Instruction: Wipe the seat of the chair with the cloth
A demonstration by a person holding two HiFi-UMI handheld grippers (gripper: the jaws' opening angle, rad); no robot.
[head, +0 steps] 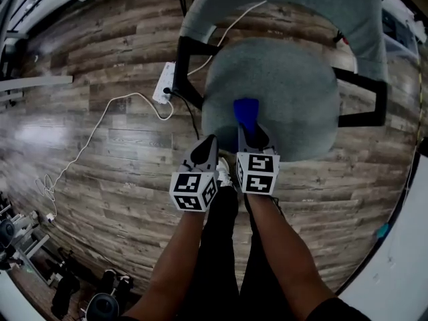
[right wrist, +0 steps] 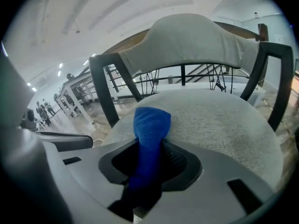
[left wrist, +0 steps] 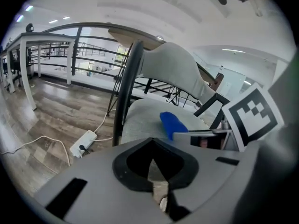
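A grey fabric chair with black armrests stands ahead of me; its round seat point(head: 281, 85) point(right wrist: 219, 120) point(left wrist: 140, 118) fills the middle of the head view. My right gripper point(head: 249, 129) point(right wrist: 147, 164) is shut on a blue cloth point(head: 245, 112) point(right wrist: 150, 129) point(left wrist: 172, 123), whose folded end sticks out over the front part of the seat. My left gripper point(head: 206, 149) point(left wrist: 156, 171) hangs shut beside the right one, over the floor just off the seat's front left edge, with nothing in it.
The grey backrest point(head: 294, 5) point(right wrist: 187, 38) rises behind the seat, with black armrests point(head: 364, 95) point(head: 190, 65) on both sides. A white power strip point(head: 164, 82) point(left wrist: 83, 143) and its white cable point(head: 87, 146) lie on the wooden floor to the left. Dumbbells point(head: 100, 293) sit at bottom left.
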